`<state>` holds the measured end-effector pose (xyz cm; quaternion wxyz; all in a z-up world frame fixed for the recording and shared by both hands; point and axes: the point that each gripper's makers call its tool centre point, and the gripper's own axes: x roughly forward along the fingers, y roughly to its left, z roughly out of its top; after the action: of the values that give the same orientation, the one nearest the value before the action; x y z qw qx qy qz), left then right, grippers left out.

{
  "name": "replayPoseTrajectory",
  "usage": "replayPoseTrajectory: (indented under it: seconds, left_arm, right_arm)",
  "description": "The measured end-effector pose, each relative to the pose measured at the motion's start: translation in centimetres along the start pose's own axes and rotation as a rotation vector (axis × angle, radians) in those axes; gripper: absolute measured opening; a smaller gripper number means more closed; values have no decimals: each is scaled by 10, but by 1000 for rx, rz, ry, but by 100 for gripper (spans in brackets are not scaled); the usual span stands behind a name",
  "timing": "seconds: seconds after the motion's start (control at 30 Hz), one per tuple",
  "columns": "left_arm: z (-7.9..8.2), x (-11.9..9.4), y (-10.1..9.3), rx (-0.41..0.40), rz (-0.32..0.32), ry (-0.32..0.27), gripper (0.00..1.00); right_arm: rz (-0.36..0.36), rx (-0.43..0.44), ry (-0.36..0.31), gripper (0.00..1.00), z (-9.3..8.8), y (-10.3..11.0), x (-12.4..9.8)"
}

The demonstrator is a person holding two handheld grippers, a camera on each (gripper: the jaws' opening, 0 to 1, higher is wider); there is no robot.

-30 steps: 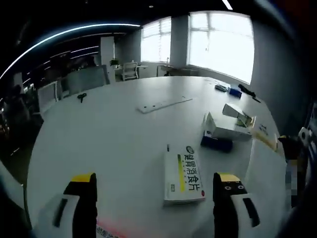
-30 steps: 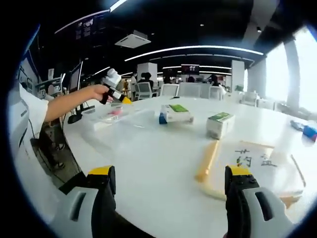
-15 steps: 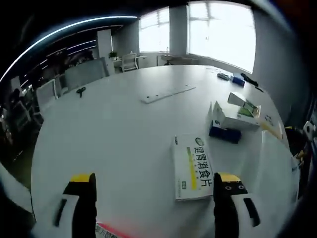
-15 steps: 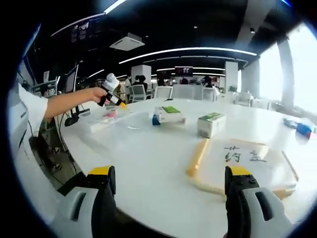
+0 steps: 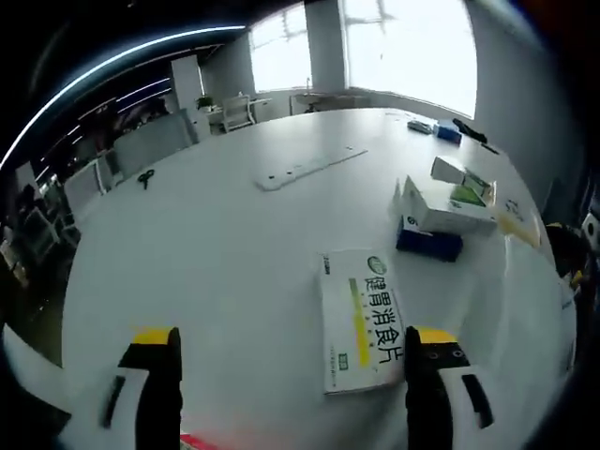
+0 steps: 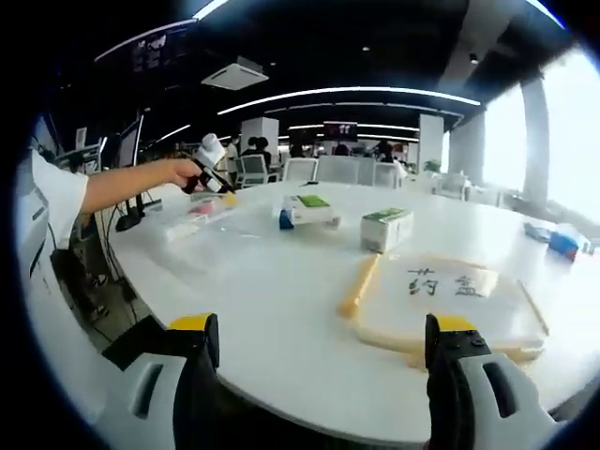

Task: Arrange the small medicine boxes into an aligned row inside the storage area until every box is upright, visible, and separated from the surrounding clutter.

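In the left gripper view, a flat white medicine box [image 5: 361, 319] with a green and yellow stripe lies on the white table [image 5: 216, 262], just inside the right jaw of my open left gripper [image 5: 295, 375]. Beyond it lie a dark blue box [image 5: 429, 244] and a white box with green print [image 5: 445, 211]. In the right gripper view, my open right gripper [image 6: 323, 352] hangs over the table edge, holding nothing. Ahead lies a shallow wood-rimmed tray [image 6: 358, 286] with black writing. Past it stand a green-topped box [image 6: 386, 228] and another box [image 6: 307, 210]. A hand holds the left gripper [image 6: 211, 173] at the far left.
A long white strip [image 5: 309, 169] and black scissors [image 5: 145, 175] lie farther across the table. Small blue items [image 5: 448, 131] sit near the window side. Office chairs [image 6: 300, 169] ring the far edge. A person's arm [image 6: 122, 187] reaches over the table's left side.
Both views have shifted with the hands. The flat striped box now sits nearer the left gripper's right jaw. In the right gripper view the tray looks closer. Both grippers stay open.
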<state>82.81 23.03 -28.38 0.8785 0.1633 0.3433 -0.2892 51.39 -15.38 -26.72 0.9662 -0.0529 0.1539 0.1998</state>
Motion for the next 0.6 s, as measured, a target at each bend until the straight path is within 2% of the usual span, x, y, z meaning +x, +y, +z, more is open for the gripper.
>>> replayPoseTrajectory:
  seconds: [0.13,0.23,0.43,0.5,0.53,0.6]
  left_arm:
    - [-3,7,-13,23,-13,25,100]
    - [-2,6,-14,34,-3,36,100]
    - [-5,-1,2,64,58,46,99]
    - [-5,-6,10,97,87,39,98]
    - [-5,-6,8,127,72,35,95]
    - [-13,-7,-1,125,35,57,90]
  right_arm:
    - [12,14,-15,89,2,2,-1]
    - [-15,-11,8,89,-1,-2,-2]
    - [-21,-2,-7,89,2,-5,-7]
    - [-26,-9,-11,89,2,-5,-9]
    - [-26,-10,-13,89,1,-5,-10]
    - [-21,-13,-26,89,2,-3,-13]
